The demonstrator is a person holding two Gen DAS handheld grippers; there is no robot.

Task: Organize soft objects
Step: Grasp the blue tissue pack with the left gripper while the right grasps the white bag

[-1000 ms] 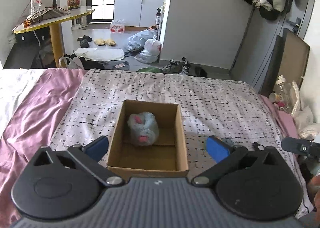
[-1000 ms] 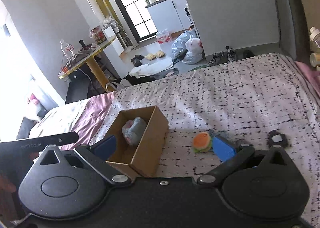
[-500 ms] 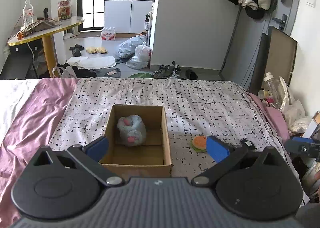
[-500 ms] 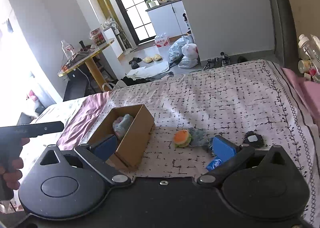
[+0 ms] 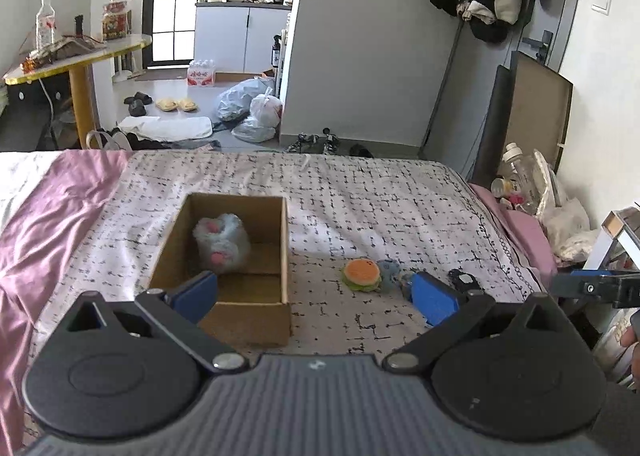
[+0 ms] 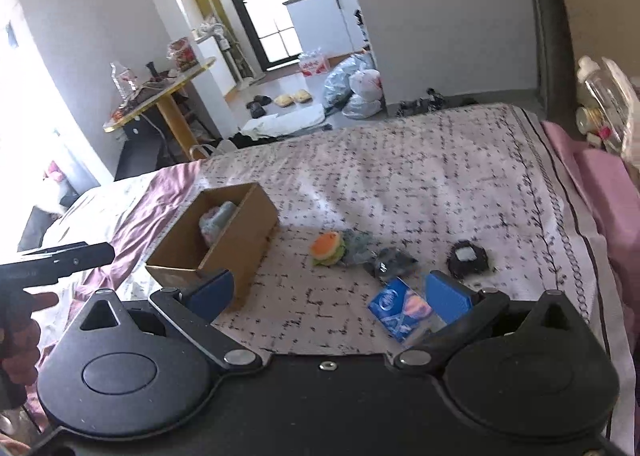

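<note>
Both of your grippers have pulled back from the bed since a second ago, so the cardboard box (image 5: pixel 240 256) now sits further off and more of the patterned bedspread (image 5: pixel 380 207) shows around it. Your left gripper (image 5: pixel 314 292) hangs over the near edge of the bed with its blue fingers (image 5: pixel 196 292) spread wide and nothing between them; the left finger overlaps the box's near left corner in that view. Your right gripper (image 6: pixel 328 292) is likewise spread and empty, held above the bedspread to the right of the box.

Inside the box, the fluffy pale-blue plush (image 5: pixel 222 242) with pink spots lies against the far left side. Outside it, to the right, the burger-shaped plush (image 5: pixel 362 275) rests on the bedspread, touching a small grey-blue soft toy (image 5: pixel 390 270) just beside it. In the right wrist view, nearer to you from those two, a dark grey soft item (image 6: pixel 394 262) lies on the cover, and a black pouch-like thing with a pale patch (image 6: pixel 467 258) sits further right, apart from the rest. A blue printed packet (image 6: pixel 400 310) lies flat just inside your right gripper's right finger (image 6: pixel 448 292).

Your left hand (image 6: pixel 18 320) shows at the left edge of the right wrist view, wrapped around the other gripper's handle.
</note>
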